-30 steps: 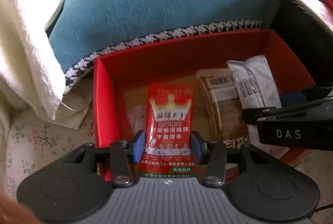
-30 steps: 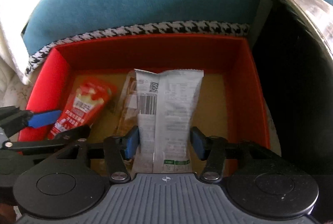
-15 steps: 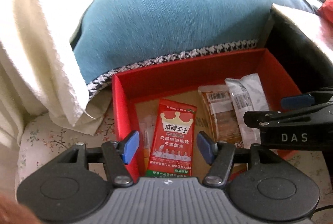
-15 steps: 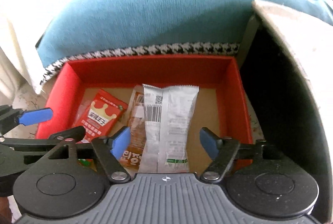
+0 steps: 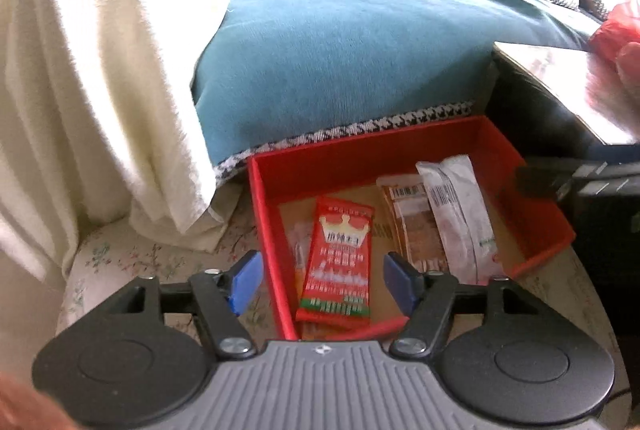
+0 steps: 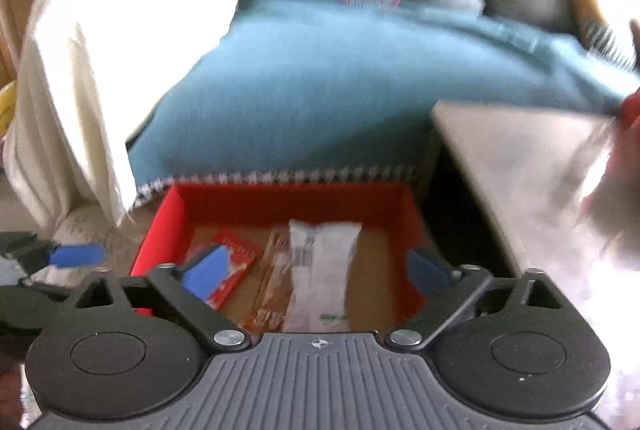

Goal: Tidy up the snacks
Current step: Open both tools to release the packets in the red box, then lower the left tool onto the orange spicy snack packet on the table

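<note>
Both the left gripper (image 5: 322,280) and right gripper (image 6: 316,270) are seen opening, nothing clamped, above the red cardboard box (image 5: 532,186), where a red crown-printed snack packet (image 5: 340,262) and a white barcoded pouch (image 6: 320,262) are laid flat.

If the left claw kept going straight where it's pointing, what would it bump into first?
Probably the red snack packet lying in the red box. The left claw, its jaws opening and empty, points down at it, though depth is hard to judge.

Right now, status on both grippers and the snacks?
Left gripper and right gripper opening, nothing held. Red packet, white packet lying in red box. Nothing in the way.
</note>
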The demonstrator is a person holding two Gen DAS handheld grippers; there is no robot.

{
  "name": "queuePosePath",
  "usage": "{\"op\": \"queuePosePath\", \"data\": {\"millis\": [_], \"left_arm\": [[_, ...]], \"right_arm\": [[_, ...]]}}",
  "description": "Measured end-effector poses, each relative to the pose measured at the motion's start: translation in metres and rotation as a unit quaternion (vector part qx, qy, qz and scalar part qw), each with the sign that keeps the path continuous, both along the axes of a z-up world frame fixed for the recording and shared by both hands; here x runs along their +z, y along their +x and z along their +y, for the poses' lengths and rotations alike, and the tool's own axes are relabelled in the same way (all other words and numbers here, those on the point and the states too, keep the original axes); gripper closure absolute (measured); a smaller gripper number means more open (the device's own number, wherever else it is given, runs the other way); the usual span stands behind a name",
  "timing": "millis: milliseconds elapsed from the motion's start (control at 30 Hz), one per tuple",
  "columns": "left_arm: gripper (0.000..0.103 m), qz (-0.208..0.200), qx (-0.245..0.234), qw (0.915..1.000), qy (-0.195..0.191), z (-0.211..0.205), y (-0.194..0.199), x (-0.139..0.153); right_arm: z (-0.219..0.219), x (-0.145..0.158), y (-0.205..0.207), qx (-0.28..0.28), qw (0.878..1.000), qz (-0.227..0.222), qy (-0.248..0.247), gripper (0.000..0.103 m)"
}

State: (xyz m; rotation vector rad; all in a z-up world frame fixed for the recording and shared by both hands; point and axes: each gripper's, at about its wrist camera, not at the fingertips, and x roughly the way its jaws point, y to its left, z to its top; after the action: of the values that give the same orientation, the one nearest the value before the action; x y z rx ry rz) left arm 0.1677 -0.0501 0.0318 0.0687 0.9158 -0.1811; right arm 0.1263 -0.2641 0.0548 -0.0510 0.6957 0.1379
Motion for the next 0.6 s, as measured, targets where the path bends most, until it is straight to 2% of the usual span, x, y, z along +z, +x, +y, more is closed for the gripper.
{"op": "queuePosePath", "data": {"millis": [100,167,300,433,600], "left_arm": [[0.038,0.008,-0.003,1.0,0.003,0.01,-0.015,-0.002],[0.038,0.014,-0.002,0.9999,0.003,0.015,-0.023,-0.006],[0.038,0.04,-0.007,0.9992,-0.006,0.021,-0.039,-0.014],[0.038,0.068,-0.002,0.9976,0.008,0.027,-0.05,-0.035],[0.038,0.104,0.007,0.9943,0.024,0.036,-0.051,-0.064]], "right_arm": [[0.004,0.01,-0.024,0.005,0.998,-0.045,-0.033,0.0],[0.009,0.01,-0.034,0.006,0.997,-0.053,-0.053,0.0],[0.015,0.001,-0.044,0.025,0.998,-0.035,-0.044,0.0],[0.018,-0.003,-0.054,0.036,0.998,-0.034,-0.046,0.0],[0.013,-0.005,-0.06,0.045,0.999,-0.017,-0.013,0.0]]}}
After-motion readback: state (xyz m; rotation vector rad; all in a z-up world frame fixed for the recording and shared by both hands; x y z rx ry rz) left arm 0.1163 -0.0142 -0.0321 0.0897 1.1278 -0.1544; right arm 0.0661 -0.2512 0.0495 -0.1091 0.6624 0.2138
